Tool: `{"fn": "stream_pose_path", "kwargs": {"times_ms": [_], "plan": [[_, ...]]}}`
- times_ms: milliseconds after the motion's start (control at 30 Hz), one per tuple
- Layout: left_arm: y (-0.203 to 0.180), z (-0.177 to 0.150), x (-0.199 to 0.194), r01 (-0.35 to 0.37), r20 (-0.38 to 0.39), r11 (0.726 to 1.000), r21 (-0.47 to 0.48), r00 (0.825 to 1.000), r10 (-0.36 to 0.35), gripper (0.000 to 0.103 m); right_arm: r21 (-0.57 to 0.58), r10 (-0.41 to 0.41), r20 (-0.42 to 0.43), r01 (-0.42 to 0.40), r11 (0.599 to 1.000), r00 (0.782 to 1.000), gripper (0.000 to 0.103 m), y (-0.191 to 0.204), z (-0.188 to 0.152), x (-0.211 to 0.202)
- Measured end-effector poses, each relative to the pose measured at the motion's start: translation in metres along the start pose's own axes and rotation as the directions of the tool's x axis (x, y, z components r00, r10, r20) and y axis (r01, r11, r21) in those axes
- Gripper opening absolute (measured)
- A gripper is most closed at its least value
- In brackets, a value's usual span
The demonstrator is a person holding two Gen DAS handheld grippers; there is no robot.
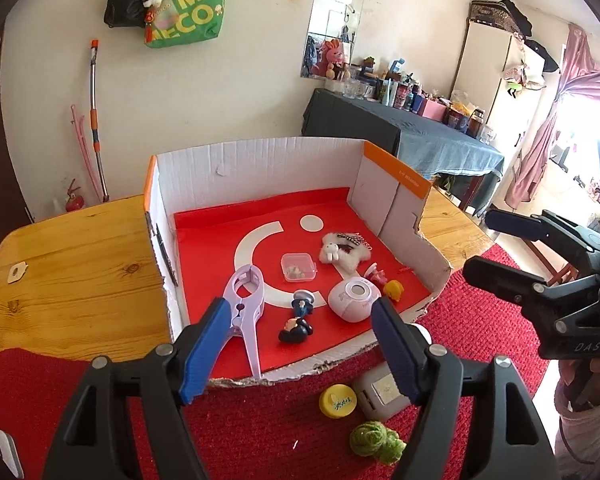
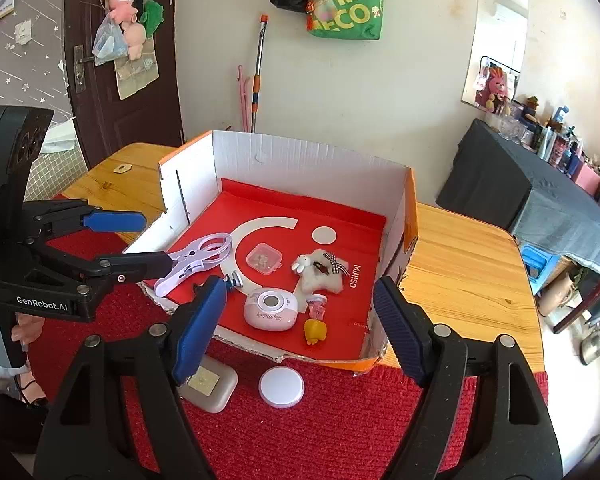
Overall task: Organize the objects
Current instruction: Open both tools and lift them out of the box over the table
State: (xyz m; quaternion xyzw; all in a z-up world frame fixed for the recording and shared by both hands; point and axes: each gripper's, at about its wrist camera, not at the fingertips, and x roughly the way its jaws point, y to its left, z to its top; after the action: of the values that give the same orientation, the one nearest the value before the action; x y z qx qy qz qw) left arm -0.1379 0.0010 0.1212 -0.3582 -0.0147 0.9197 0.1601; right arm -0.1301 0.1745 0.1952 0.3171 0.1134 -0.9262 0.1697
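Note:
A cut-down cardboard box point(image 1: 260, 152) point(image 2: 300, 148) with a red lining holds a lilac clip point(image 1: 248, 304) point(image 2: 196, 256), a small clear case point(image 1: 299, 266) point(image 2: 264, 258), a white plush point(image 1: 342, 252) point(image 2: 320, 270), a pink-white round device point(image 1: 352, 298) point(image 2: 270, 308), a yellow toy point(image 1: 393, 290) point(image 2: 315, 330) and a dark figurine point(image 1: 296, 330). My left gripper point(image 1: 298, 312) point(image 2: 156, 240) hangs open above the box's near edge, empty. Beside it, my right gripper point(image 2: 300, 286) point(image 1: 478, 242) is open and empty too.
On the red mat point(image 1: 280, 432) before the box lie a yellow cap point(image 1: 337, 400), a beige case point(image 1: 380, 392) point(image 2: 210, 384), a green knit ball point(image 1: 376, 440) and a white round lid point(image 2: 281, 386). The wooden table point(image 1: 80, 272) extends left and right. A dark-clothed table stands behind.

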Motion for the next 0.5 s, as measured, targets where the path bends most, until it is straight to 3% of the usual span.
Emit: {"fn": "stream_pose_path", "kwargs": {"times_ms": [300, 500], "plan": [[-0.011, -0.034, -0.02, -0.053, 0.061, 0.998, -0.024, 0.997, 0.055, 0.093, 0.055, 0.004, 0.051, -0.007, 0.998, 0.999, 0.086, 0.006, -0.032, -0.021], [-0.013, -0.057, -0.023, -0.072, 0.062, 0.995, -0.073, 0.995, 0.077, 0.097, 0.1, -0.039, 0.07, 0.032, 0.995, 0.997, 0.089, 0.008, -0.055, -0.023]]}}
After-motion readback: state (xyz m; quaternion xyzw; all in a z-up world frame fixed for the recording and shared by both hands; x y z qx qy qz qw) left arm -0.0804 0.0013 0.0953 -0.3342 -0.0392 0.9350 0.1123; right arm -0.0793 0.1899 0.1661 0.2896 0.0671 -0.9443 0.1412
